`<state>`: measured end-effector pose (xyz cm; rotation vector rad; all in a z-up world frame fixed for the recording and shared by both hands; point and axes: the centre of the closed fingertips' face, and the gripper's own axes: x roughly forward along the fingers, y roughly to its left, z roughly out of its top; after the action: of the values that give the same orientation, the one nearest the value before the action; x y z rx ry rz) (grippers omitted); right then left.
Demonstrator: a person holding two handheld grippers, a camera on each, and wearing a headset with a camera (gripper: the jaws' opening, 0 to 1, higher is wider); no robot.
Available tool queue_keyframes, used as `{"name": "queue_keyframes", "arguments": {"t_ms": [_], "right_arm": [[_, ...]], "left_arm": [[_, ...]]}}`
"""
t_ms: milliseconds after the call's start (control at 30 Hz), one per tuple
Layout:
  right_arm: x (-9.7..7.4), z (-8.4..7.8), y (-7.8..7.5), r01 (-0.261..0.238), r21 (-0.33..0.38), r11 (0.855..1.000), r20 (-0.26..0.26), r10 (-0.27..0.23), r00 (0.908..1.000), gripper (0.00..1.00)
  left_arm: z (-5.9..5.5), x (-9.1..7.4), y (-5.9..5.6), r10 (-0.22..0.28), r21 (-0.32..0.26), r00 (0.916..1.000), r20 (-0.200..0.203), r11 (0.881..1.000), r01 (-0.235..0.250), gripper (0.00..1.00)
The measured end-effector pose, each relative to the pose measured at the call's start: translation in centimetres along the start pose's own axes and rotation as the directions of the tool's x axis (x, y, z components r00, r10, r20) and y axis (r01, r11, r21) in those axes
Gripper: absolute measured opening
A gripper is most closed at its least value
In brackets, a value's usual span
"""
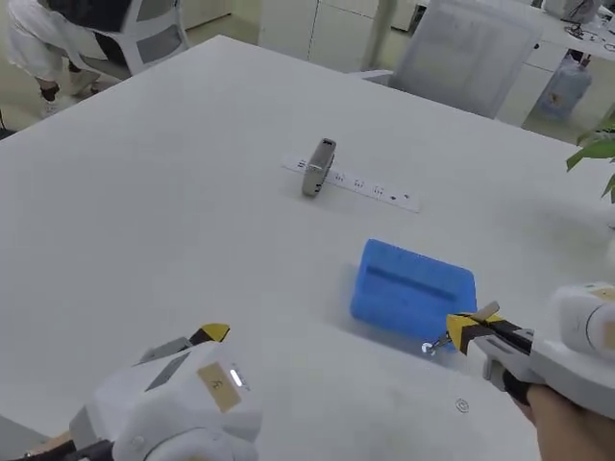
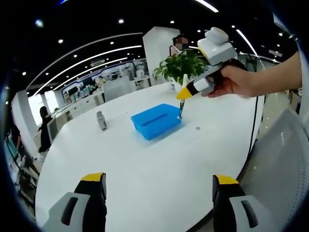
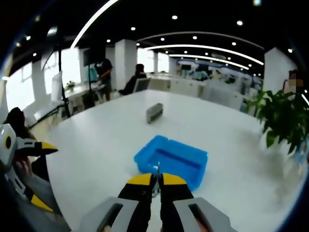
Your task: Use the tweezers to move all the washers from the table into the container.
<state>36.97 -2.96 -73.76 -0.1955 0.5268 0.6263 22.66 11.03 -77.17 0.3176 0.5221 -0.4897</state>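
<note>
The right tool (image 1: 469,328) is pressed together on the tweezers (image 1: 437,345). Their tips point down at the near right corner of the blue container (image 1: 413,279), most likely so that whatever they carry can drop over the rim (whether a washer sits between the tips is too small to tell). One washer (image 1: 462,406) lies flat on the white table (image 1: 192,192), near that corner and closer to the person, so the task looks unfinished. The left tool (image 2: 159,179) hovers spread, with nothing between its jaws, over the near part of the table and well apart from the work. It is probably held out of the way, since the tweezers need one hand only. A grey block (image 1: 320,165) stands on a strip beyond the container.
</note>
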Motion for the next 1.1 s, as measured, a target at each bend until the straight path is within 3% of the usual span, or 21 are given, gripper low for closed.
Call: {"name": "queue_keyframes", "arguments": {"t_ms": [400, 1100], "right_arm": [[1.1, 2.4, -0.9, 0.003, -0.03, 1.0, 0.034, -0.002, 0.9994, 0.01], [3.9, 3.4, -2.1, 0.01, -0.045, 0.999, 0.033, -0.008, 0.9994, 0.01]], "left_arm": [[-0.1, 0.0, 0.3, 0.012, -0.005, 0.9999, -0.005, 1.0, -0.012, 0.93], [-0.3, 0.1, 0.5, 0.025, -0.004, 0.9996, -0.015, 1.0, -0.025, 0.94]]}}
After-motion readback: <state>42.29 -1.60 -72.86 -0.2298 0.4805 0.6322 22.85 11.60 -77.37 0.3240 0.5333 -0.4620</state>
